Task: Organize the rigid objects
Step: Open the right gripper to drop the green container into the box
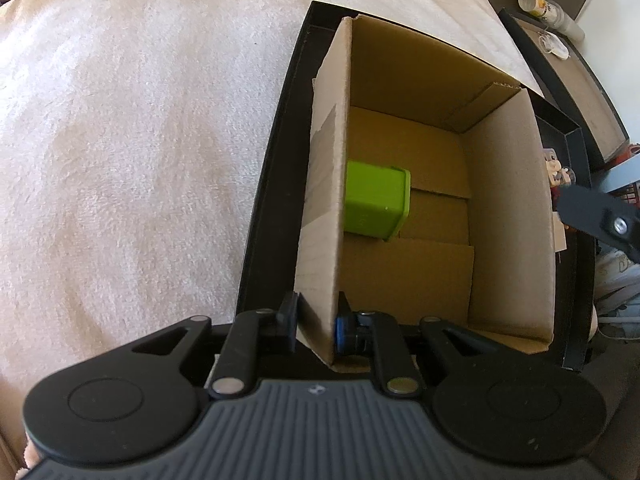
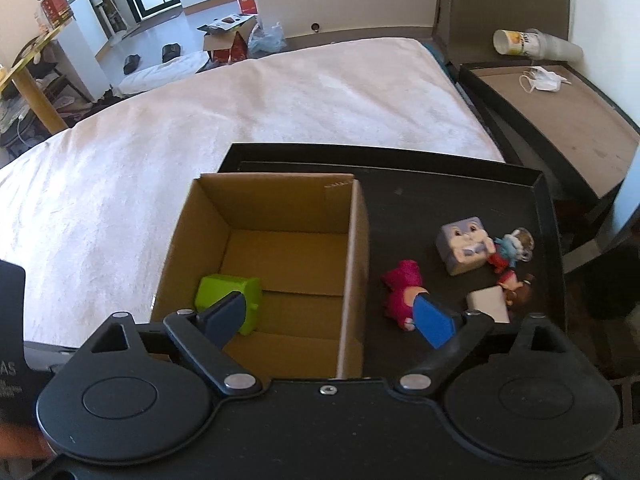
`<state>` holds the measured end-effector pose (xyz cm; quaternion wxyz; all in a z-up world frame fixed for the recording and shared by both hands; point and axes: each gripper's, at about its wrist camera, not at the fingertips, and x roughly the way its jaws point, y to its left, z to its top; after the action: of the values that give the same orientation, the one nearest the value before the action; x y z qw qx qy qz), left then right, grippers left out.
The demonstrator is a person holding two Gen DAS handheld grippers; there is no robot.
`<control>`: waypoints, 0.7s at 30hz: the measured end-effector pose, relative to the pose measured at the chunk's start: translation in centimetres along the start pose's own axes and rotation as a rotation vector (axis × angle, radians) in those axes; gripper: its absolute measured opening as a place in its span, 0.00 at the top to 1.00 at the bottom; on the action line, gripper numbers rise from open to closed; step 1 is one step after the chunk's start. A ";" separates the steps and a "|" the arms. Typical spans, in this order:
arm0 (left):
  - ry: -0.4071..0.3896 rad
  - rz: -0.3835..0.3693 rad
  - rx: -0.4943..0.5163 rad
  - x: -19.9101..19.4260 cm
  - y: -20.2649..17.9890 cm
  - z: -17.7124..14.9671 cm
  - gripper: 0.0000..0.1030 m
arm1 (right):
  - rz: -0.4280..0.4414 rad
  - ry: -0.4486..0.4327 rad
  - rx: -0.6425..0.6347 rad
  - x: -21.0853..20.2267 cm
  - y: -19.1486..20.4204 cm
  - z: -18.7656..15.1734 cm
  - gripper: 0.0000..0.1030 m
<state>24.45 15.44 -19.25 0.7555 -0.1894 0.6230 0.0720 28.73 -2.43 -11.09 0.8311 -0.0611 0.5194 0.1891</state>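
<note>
From the left wrist camera, the left gripper (image 1: 316,326) has its jaws closed on the near end of the left wall of the cardboard box (image 1: 508,216), 1 pad outside and 1 inside, pinning the box in place. The box sits on a black tray (image 1: 268,184) that rests on a cream blanket (image 1: 120,140). Inside, 1 green cube-shaped toy (image 1: 376,204) lies on its side against the left wall, on the floor flaps. At the right edge a finger of the other gripper shows, with a figurine barely visible beyond the box.

From the right wrist camera, the right gripper (image 2: 332,320) hangs above the near right part of the box (image 2: 356,240) with its jaws spread wide and nothing between them. The left finger overlaps the green toy (image 2: 228,296) in the picture; the right finger reaches over the tray (image 2: 548,240). To the right of the box, still on the tray, lie a pink plush-looking figure (image 2: 400,292), a grey block with a rabbit face (image 2: 464,244), a small blue-and-red figurine (image 2: 508,248), a white block (image 2: 488,302) and a brown-haired figurine (image 2: 516,288).

The likely risks: the 5 toys are bunched, so closing on 1 could nudge a neighbour toward the tray's rim; the thin wall could bend or the box tip if the left grip pulls; a rounded figure might slip from flat pads.
</note>
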 end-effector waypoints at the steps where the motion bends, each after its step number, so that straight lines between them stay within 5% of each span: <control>1: 0.000 -0.001 -0.002 0.0 0.0 0.0 0.84 | -0.001 0.001 0.001 -0.1 -0.3 -0.1 0.10; 21: -0.002 0.040 -0.001 0.2 -0.8 0.1 0.84 | 0.001 -0.003 0.083 -1.9 -7.7 -3.3 0.04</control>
<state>24.84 14.69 -19.31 0.7543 -0.1772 0.6261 0.0878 28.10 -10.98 -11.62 0.8336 -0.0258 0.5256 0.1678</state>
